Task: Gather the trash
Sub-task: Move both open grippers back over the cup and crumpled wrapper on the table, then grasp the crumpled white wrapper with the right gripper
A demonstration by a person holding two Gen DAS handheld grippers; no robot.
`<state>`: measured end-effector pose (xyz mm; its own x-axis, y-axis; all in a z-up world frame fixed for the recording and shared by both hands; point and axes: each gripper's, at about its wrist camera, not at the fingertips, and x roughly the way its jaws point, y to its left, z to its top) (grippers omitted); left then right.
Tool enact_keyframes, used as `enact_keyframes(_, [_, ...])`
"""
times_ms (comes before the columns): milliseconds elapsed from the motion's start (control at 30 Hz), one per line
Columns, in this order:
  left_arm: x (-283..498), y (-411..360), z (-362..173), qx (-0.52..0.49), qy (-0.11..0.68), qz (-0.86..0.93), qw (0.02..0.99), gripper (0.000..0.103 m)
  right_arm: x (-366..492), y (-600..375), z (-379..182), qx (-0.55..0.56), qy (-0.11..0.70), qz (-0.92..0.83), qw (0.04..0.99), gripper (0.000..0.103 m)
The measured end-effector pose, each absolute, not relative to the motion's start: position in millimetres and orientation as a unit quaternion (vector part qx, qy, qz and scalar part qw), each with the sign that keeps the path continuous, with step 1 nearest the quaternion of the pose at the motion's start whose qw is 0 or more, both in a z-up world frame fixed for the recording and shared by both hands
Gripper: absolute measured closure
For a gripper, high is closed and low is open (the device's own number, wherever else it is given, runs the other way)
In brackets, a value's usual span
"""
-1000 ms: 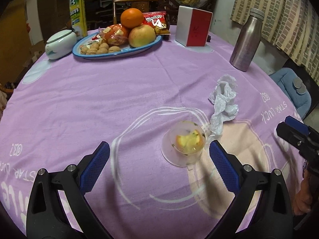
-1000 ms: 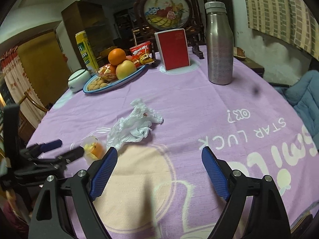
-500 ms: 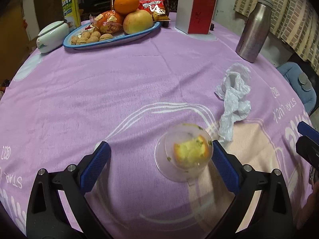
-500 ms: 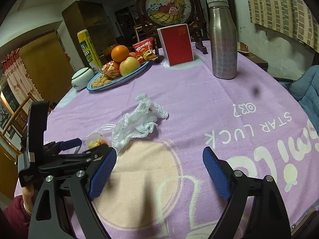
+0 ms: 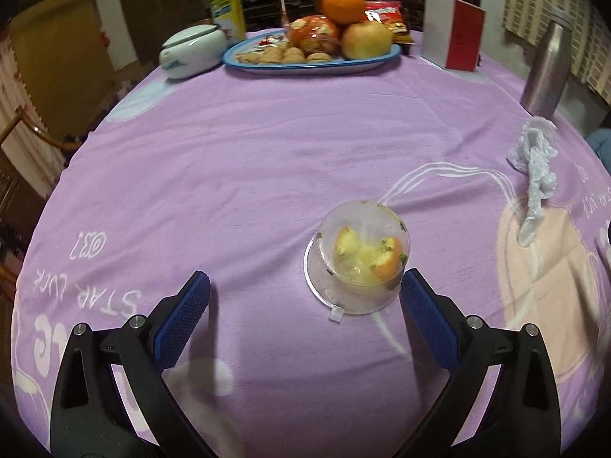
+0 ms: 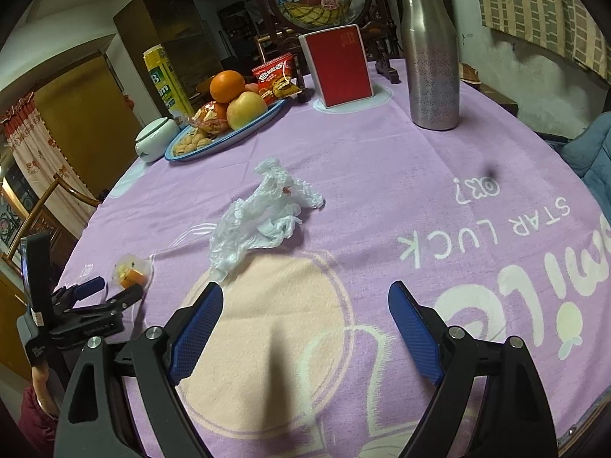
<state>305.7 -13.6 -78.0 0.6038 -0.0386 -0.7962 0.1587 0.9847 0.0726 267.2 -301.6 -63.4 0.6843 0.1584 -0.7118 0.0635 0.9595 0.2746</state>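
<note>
Left wrist view. Left tongs point(image 5: 305, 290): jaws spread wide, holding nothing, low over the desk point(image 5: 229, 160) with its lilac cloth. Clear plastic cup point(image 5: 362, 255): sits on the cloth with yellow and orange fruit scraps inside, just ahead of the right fingertip point(image 5: 414, 286) and close to it (contact cannot be told). Crumpled white plastic bag point(image 5: 534, 175): lies at 2 o'clock from the cup, well apart from it. Steel bottle point(image 5: 546, 68): upright at the far right edge, beyond the bag. Blue tray point(image 5: 313, 63): at 12 o'clock on the far side, carrying an orange point(image 5: 343, 5), an apple point(image 5: 366, 40) and biscuits. White lidded pot point(image 5: 191, 51): just left of the tray. Red-and-white box point(image 5: 454, 36): right of the tray.

Right wrist view. Right tongs point(image 6: 305, 301): jaws apart, empty, over the pale peach print on the cloth. Plastic bag point(image 6: 263, 213): at 11 o'clock, ahead of the left fingertip point(image 6: 212, 297), its lower end near it. Cup point(image 6: 131, 271): at 9 o'clock, with the left tongs point(image 6: 110, 290) at its near side. Bottle point(image 6: 431, 49): standing at 1 o'clock. Box point(image 6: 340, 65), tray point(image 6: 263, 118): far side, around 12 and 11 o'clock.
</note>
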Motion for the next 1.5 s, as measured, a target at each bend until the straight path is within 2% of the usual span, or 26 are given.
enact_keyframes(600, [311, -15, -85, 0.051, 0.456, -0.060, 0.887, 0.005, 280, -290, -73, 0.133, 0.419, 0.028, 0.898, 0.016])
enact_keyframes(1000, [311, -14, -85, 0.050, 0.456, -0.059, 0.887, 0.005, 362, -252, -42, 0.083, 0.413, 0.028, 0.907, 0.013])
enact_keyframes(1500, [311, -14, -85, 0.050, 0.456, -0.059, 0.887, 0.005, 392, -273, -93, 0.089, 0.441, 0.001, 0.893, 0.012])
